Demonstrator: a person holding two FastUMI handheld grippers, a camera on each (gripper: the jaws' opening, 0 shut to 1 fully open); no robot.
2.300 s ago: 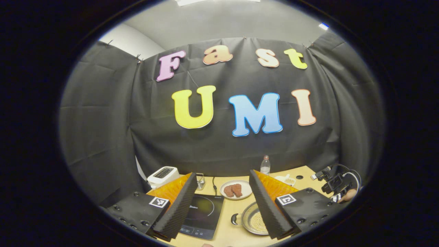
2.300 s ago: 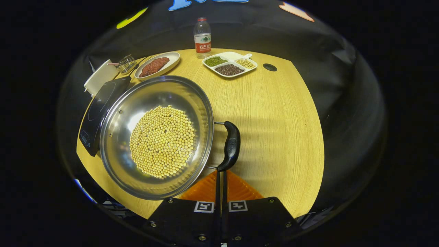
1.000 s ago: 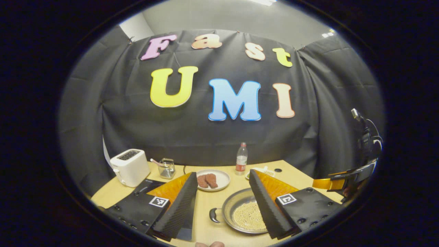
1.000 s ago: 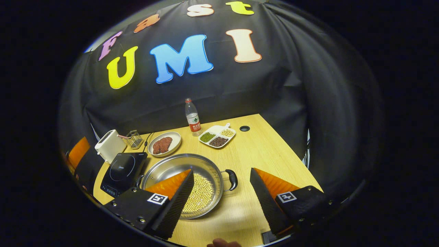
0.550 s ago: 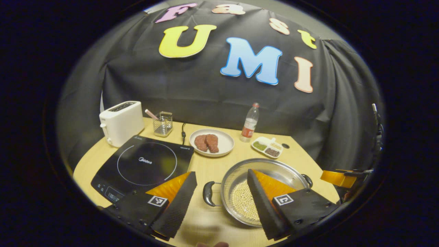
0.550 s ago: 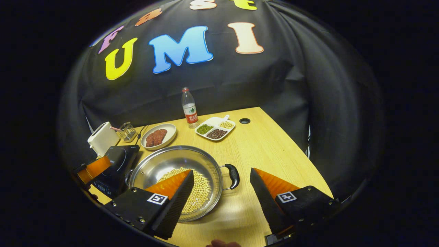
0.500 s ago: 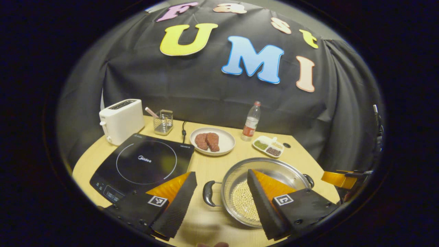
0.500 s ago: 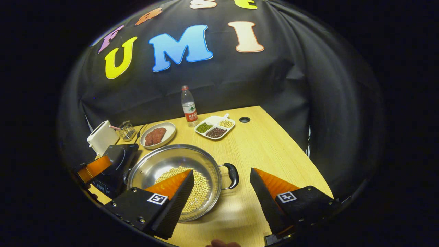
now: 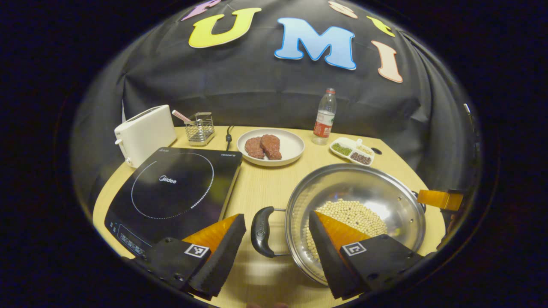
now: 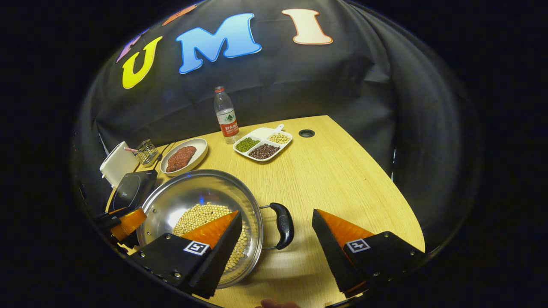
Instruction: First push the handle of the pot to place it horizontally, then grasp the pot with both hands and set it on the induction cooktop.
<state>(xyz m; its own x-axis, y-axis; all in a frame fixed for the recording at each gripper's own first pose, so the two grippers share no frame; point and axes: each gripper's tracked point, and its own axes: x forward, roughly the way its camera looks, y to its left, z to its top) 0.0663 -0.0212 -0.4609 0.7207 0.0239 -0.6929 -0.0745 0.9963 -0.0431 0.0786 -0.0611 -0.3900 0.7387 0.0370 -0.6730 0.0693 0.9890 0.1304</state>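
- A wide steel pot [image 9: 364, 201] sits on the wooden bench [image 10: 338, 179], lower right of centre in the left gripper view and lower left in the right gripper view, a layer of pale beans [image 9: 355, 216] pooled in its bottom.
- The induction cooktop [image 9: 171, 188] lies just beside the pot, at the left of the left gripper view; pot and cooktop are close but apart.
- The left gripper [image 9: 276, 246] hangs with fingers spread wide, the pot's near loop handle [image 9: 261, 231] between them; one finger overlaps the rim and beans in the frame, and contact cannot be told.
- The right gripper [image 10: 278, 246] is likewise spread, the opposite handle [image 10: 283, 225] framed between its fingers, with nothing pinched.
- Judged from its build, the pot looks stiff and fairly heavy, with smooth metal walls likely to slip; the two dark handles appear the sound places to take hold.
- The loose beans would likely roll if the pot tipped, so a level, two-sided lift seems called for.
- The pot has not yet been set on the cooktop.
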